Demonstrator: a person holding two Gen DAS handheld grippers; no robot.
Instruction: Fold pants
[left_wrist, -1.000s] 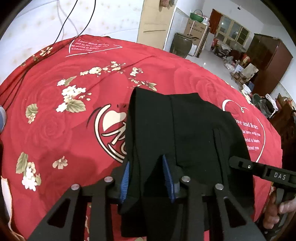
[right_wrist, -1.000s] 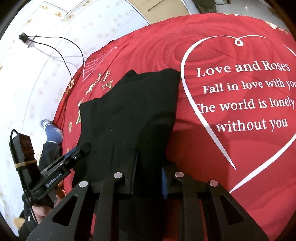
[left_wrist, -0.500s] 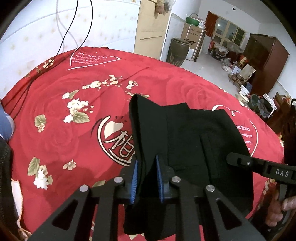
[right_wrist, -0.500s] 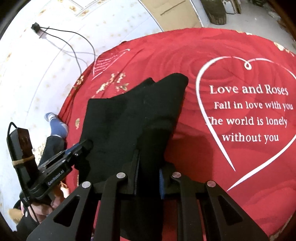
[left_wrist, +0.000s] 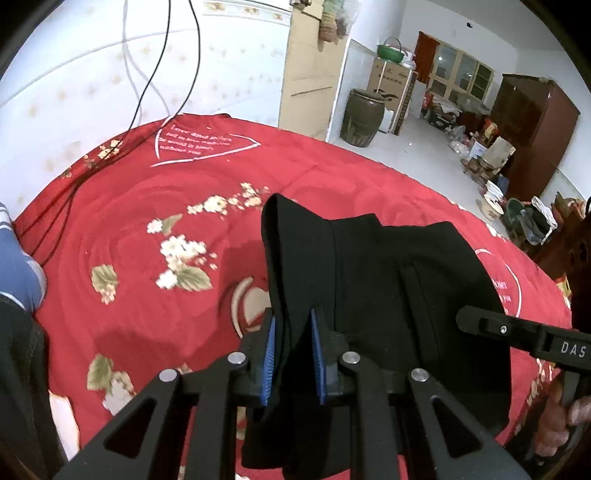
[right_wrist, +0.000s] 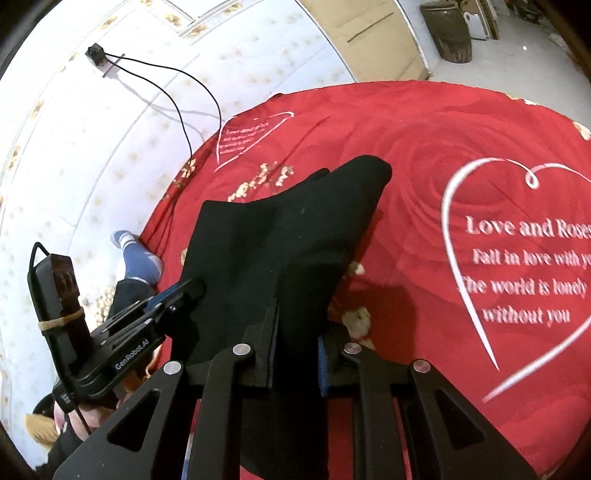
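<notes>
My left tongs (left_wrist: 291, 354) are clamped on one near corner of the black pants (left_wrist: 373, 280), cloth pinched between the blue pads (left_wrist: 268, 360). My right tongs (right_wrist: 295, 354) grip the other near corner the same way, closed on a thick bunch of fabric. The pants hang between the two, lifted off the red bedspread (left_wrist: 155, 302) at my end, their long axis running away from me toward the far end, which looks to rest on the spread. They are plain black, matte, already doubled over, with a seam line (left_wrist: 406, 284) running lengthwise and a rounded fold at the far edge (right_wrist: 369, 166). In the left view the right tongs (left_wrist: 524, 336) show at the garment's right side
</notes>
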